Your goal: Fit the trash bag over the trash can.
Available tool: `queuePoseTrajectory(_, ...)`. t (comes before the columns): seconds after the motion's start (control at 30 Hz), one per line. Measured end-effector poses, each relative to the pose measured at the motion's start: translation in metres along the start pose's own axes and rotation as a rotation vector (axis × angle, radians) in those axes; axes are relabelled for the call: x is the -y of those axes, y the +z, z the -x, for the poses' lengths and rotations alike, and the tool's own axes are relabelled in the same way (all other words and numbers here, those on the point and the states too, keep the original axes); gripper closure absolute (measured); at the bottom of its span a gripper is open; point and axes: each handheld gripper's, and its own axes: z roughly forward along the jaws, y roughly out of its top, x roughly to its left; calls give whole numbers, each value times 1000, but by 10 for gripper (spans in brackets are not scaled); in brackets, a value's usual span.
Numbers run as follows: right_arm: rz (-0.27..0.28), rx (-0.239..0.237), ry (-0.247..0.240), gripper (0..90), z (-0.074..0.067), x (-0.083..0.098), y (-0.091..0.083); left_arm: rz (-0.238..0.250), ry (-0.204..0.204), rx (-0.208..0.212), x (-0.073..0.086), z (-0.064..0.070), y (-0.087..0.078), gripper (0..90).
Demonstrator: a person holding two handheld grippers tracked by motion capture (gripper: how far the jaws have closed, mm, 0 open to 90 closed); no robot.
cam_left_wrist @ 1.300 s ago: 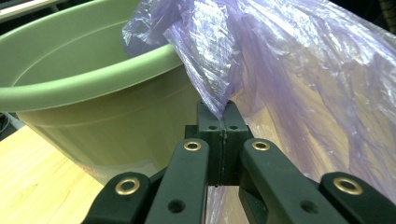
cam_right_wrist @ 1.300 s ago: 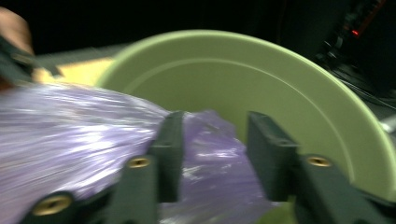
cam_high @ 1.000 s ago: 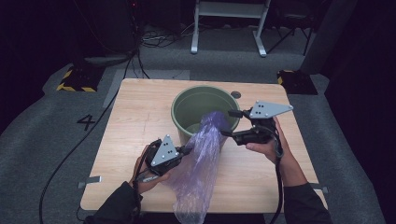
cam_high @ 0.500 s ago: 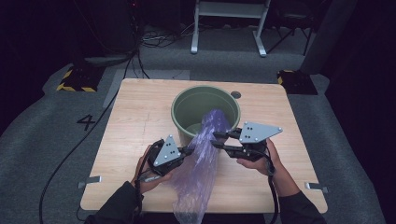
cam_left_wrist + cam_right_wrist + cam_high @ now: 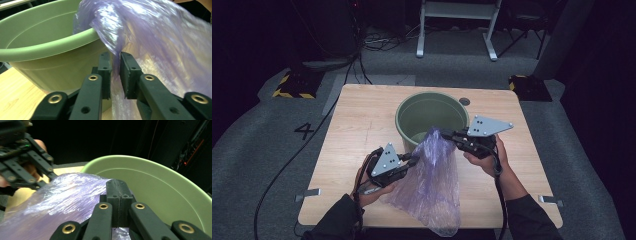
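You have one wooden table [image 5: 357, 130], and on it one green bucket [image 5: 422, 107] and one purple plastic bag [image 5: 432, 185]. The bag's top edge drapes over the bucket's near rim; its body lies down across the table toward you. Your two grippers both pinch it: the right gripper [image 5: 449, 135] clamped tight at the top, the left gripper [image 5: 414, 160] narrowed on its side edge.
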Motion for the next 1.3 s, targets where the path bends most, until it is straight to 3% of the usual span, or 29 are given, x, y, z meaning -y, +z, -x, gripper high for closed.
queuePoseTrajectory(0.1, -4, 17, 23, 900, 7, 0, 3, -8, -7, 5, 1, -2, 0, 701)
queuePoseTrajectory(0.3, -9, 62, 67, 900, 23, -1, 7, -24, -32, 25, 1, -4, 1, 465)
queuePoseTrajectory(0.4, -25, 79, 91, 900, 31, -1, 11, -36, -49, 69, 3, -3, 5, 360)
queuePoseTrajectory(0.53, -56, 99, 108, 900, 42, -3, 19, -59, -43, 112, 4, 0, 11, 344)
queuePoseTrajectory(0.63, -70, 102, 128, 900, 49, -3, 23, -94, -35, 122, 5, 2, 19, 410)
queuePoseTrajectory(0.73, -85, 97, 141, 900, 52, -2, 26, -110, -13, 136, 6, 3, 25, 586)
queuePoseTrajectory(0.87, -101, 95, 149, 895, 54, 0, 27, -87, 23, 134, 4, 4, 26, 807)
queuePoseTrajectory(0.97, -95, 89, 156, 776, 56, 2, 25, -64, 36, 122, 2, 4, 25, 889)
queuePoseTrajectory(1.03, -80, 84, 144, 706, 55, 3, 21, -58, 35, 117, 2, 4, 25, 896)
queuePoseTrajectory(1.13, -78, 70, 138, 516, 52, 4, 12, -60, 38, 108, 2, 4, 24, 898)
queuePoseTrajectory(1.3, -66, 77, 105, 336, 42, 3, -9, -57, 29, 97, 2, 2, 24, 899)
